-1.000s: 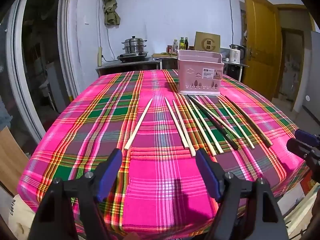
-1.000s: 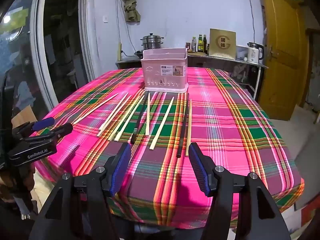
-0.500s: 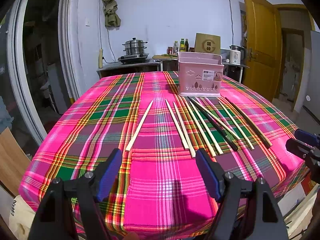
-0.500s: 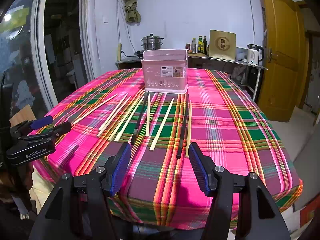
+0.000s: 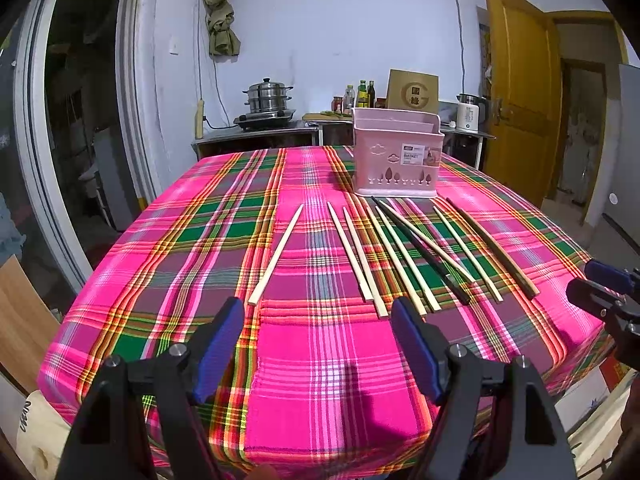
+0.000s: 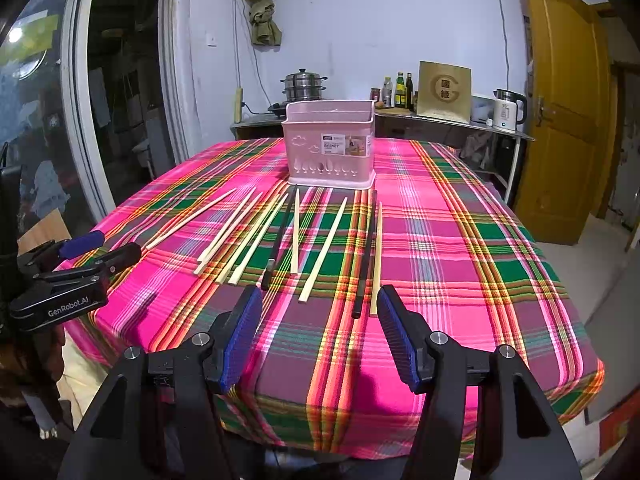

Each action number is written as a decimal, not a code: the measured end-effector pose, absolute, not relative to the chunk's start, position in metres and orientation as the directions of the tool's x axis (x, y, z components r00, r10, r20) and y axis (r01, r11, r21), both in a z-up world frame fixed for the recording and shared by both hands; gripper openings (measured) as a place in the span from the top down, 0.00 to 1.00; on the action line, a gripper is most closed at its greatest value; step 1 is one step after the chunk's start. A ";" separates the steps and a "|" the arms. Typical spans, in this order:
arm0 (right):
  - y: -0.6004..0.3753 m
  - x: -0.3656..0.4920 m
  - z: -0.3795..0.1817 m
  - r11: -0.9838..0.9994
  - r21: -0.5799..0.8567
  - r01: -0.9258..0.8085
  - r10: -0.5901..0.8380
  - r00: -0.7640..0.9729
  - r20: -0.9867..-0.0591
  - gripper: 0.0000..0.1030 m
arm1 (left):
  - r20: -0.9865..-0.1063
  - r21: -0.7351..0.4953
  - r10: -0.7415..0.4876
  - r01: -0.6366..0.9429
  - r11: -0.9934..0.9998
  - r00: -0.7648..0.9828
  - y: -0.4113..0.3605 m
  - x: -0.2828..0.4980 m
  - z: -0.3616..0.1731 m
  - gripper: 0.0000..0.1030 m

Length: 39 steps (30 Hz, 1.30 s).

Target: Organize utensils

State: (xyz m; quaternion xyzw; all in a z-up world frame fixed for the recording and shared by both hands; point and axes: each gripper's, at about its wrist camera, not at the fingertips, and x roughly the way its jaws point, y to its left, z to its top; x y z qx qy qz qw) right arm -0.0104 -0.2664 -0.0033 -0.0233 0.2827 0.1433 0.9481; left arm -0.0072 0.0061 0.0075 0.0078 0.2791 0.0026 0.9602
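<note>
Several chopsticks, mostly pale wood (image 5: 276, 254) with a black one (image 5: 420, 251) among them, lie side by side on the pink plaid tablecloth (image 5: 320, 360). They also show in the right wrist view (image 6: 322, 244). A pink utensil basket (image 5: 397, 157) stands upright behind them; it also shows in the right wrist view (image 6: 331, 148). My left gripper (image 5: 318, 316) is open and empty over the near table edge. My right gripper (image 6: 319, 300) is open and empty, just short of the chopstick ends.
A counter behind the table holds a steel steamer pot (image 5: 267, 98), bottles (image 5: 362, 95), a brown box (image 5: 412, 92) and a white kettle (image 5: 468, 112). A yellow door (image 5: 516, 88) is at the right. The table edges drop off left and right.
Both grippers have drifted slightly; the table sits a little lower in both views. Nothing was picked up or moved.
</note>
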 end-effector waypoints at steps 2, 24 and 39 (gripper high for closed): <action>-0.267 -0.011 -0.003 0.958 0.037 -0.284 0.259 0.800 -0.542 0.42 | -0.535 0.018 0.010 -0.001 1.000 0.845 0.006 -0.008 0.008 0.24; -0.265 -0.015 0.000 0.959 0.030 -0.282 0.254 0.809 -0.529 0.42 | -0.522 0.014 0.003 0.005 1.000 0.853 0.004 -0.010 0.011 0.24; -0.265 -0.015 0.001 0.959 0.030 -0.282 0.255 0.810 -0.529 0.42 | -0.516 0.011 -0.004 0.011 1.000 0.857 0.001 -0.012 0.013 0.24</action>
